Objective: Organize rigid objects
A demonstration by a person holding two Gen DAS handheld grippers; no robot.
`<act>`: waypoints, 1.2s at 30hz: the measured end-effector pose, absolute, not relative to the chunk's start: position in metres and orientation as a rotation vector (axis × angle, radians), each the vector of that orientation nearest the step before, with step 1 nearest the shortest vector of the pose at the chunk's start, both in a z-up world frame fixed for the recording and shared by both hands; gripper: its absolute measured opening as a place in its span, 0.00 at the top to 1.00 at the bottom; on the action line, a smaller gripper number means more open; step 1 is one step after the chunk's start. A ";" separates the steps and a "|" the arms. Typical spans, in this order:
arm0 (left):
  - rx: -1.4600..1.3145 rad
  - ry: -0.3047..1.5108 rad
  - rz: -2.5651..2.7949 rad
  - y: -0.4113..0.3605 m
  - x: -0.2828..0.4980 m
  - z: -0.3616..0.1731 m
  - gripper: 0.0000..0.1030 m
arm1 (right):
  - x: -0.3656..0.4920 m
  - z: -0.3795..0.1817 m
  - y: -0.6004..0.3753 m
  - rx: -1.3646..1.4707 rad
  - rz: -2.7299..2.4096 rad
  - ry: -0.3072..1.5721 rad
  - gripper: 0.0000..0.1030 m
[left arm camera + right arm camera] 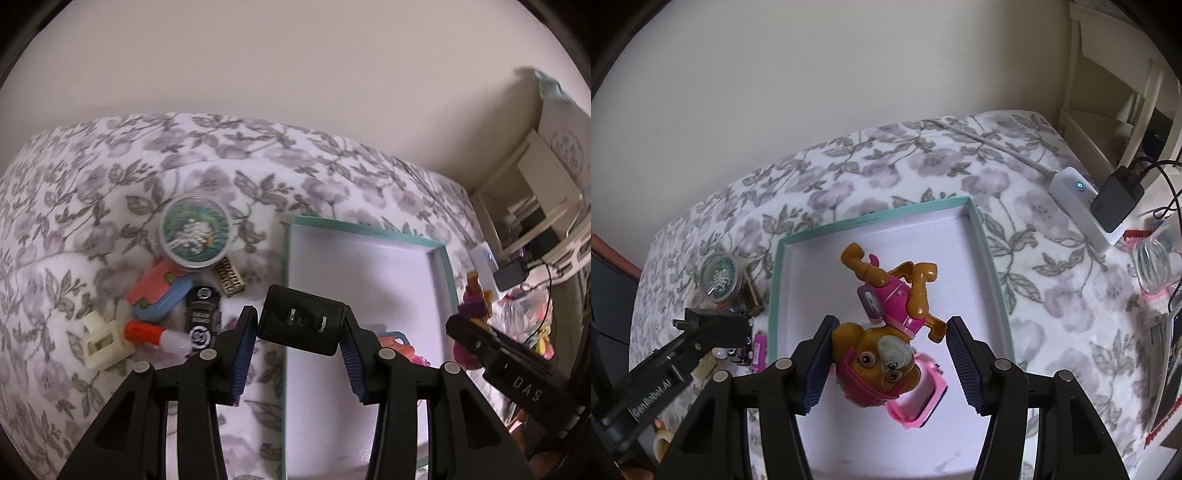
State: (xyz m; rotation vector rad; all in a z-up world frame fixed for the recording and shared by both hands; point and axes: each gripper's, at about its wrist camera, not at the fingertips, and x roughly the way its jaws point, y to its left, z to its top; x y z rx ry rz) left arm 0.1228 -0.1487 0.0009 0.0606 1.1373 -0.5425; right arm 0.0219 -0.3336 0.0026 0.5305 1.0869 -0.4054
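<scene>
Currently the floral bedspread (923, 162) is filling both views, its far edge meeting the wall. On it the teal-rimmed box lid (991, 266) is lying open, its floor mostly bare. The right gripper (888, 356) is clamping the toy pup (882, 354) head-down, feet pointing away. The left gripper (301, 325) is clamping the black charger (301, 319) crosswise over the lid's near-left rim, prongs facing the camera.
</scene>
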 end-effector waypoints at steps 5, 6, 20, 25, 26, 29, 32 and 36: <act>0.089 1.143 -0.568 -0.170 0.123 -0.006 0.56 | 0.023 -0.004 -0.344 0.531 -0.422 1.089 0.39; 0.093 1.145 -0.573 -0.175 0.123 -0.009 0.56 | 0.023 -0.006 -0.346 0.532 -0.423 1.091 0.39; 0.136 1.180 -0.599 -0.215 0.129 -0.050 0.56 | 0.029 -0.046 -0.367 0.551 -0.444 1.141 0.39; 0.147 1.184 -0.594 -0.219 0.131 -0.059 0.56 | 0.032 -0.054 -0.372 0.545 -0.453 1.145 0.39; 0.149 1.183 -0.590 -0.220 0.132 -0.060 0.56 | 0.032 -0.055 -0.372 0.541 -0.454 1.146 0.39; 0.154 1.184 -0.586 -0.222 0.135 -0.063 0.56 | 0.036 -0.058 -0.373 0.523 -0.460 1.145 0.39; 0.160 1.171 -0.584 -0.224 0.136 -0.064 0.56 | 0.039 -0.063 -0.373 0.509 -0.462 1.148 0.39; 0.174 1.156 -0.584 -0.227 0.137 -0.064 0.56 | 0.042 -0.069 -0.373 0.493 -0.471 1.158 0.39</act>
